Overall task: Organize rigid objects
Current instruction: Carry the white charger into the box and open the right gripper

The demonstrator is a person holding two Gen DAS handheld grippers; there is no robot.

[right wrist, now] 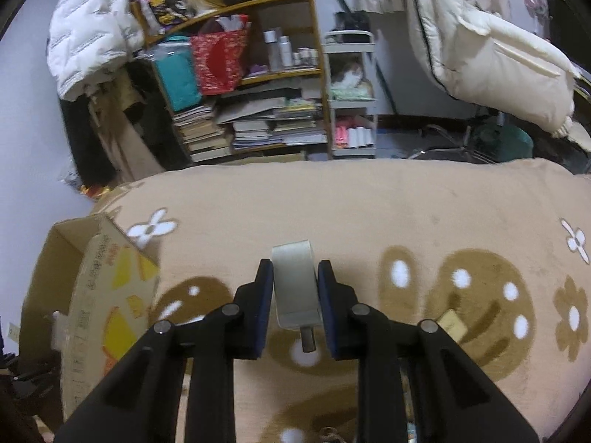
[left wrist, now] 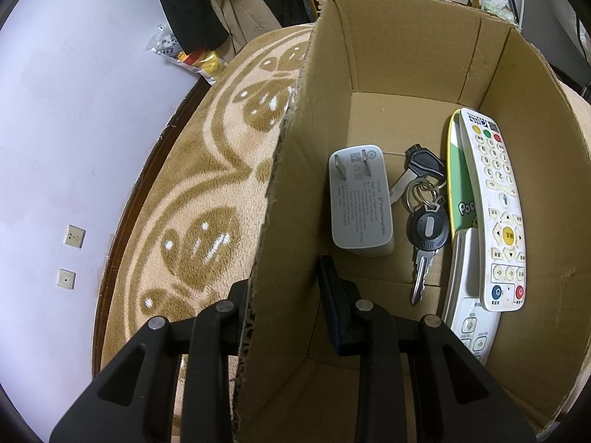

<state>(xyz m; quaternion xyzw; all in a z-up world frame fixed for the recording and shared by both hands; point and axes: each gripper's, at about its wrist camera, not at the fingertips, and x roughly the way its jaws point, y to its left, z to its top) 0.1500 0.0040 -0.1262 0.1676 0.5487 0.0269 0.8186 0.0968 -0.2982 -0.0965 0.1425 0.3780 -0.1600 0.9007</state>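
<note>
You are gripping the near wall of the cardboard box (left wrist: 417, 62) with your left gripper (left wrist: 286, 306), one finger outside and one inside, closed on the cardboard edge and steadying the box on the patterned blanket (left wrist: 207, 170). Your right gripper (right wrist: 295, 288) is holding a roll of clear tape (right wrist: 295, 280) across its flat sides, the fingers pressing narrow on either face, and the roll is hanging above the blanket, well apart from the box (right wrist: 92, 295) sitting at the left of that view.

The roll is looking light and stiff, so you are probably needing little squeeze; its smooth sides may be slippery against the pads, so holding it flat-face to flat-face, as you are doing, seems the sound choice. Its round rim is likely to roll if you are setting it down on edge.

Inside the box a white charger (left wrist: 360, 203), a bunch of keys (left wrist: 424, 214) and two remote controls (left wrist: 495, 214) are lying on the floor, the remotes against the right wall. The bare floor patch behind the charger is looking like the safest spot, since dropping the roll onto the keys may be scattering them
</note>
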